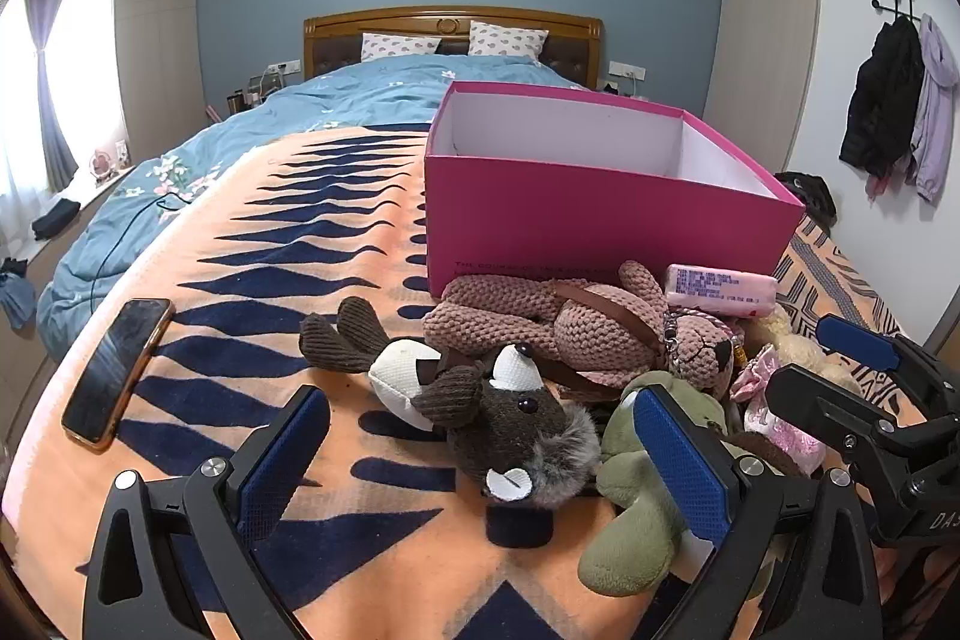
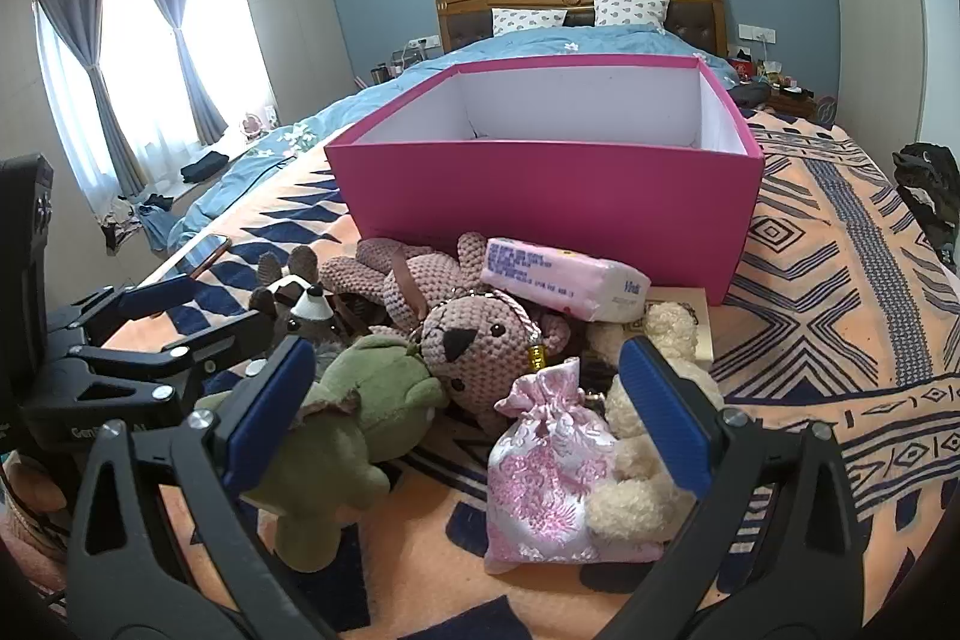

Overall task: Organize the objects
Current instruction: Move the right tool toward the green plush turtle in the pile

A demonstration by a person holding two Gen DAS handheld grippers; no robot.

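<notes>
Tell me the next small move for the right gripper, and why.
Probably ease the right gripper down and close on the pink pouch: its fingers stand open around it, nothing is held, and the pink box behind looks empty.

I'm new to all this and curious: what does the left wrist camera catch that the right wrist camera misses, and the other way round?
Only the left wrist view shows the coats hanging on wall hooks and the whole brown raccoon toy. Only the right wrist view shows the curtained windows in full and the whole pink drawstring pouch, beside a cream plush. Both show the pink box, nothing visible inside, the knitted bunny, green plush, tissue pack, phone, and the open left gripper and right gripper.
</notes>
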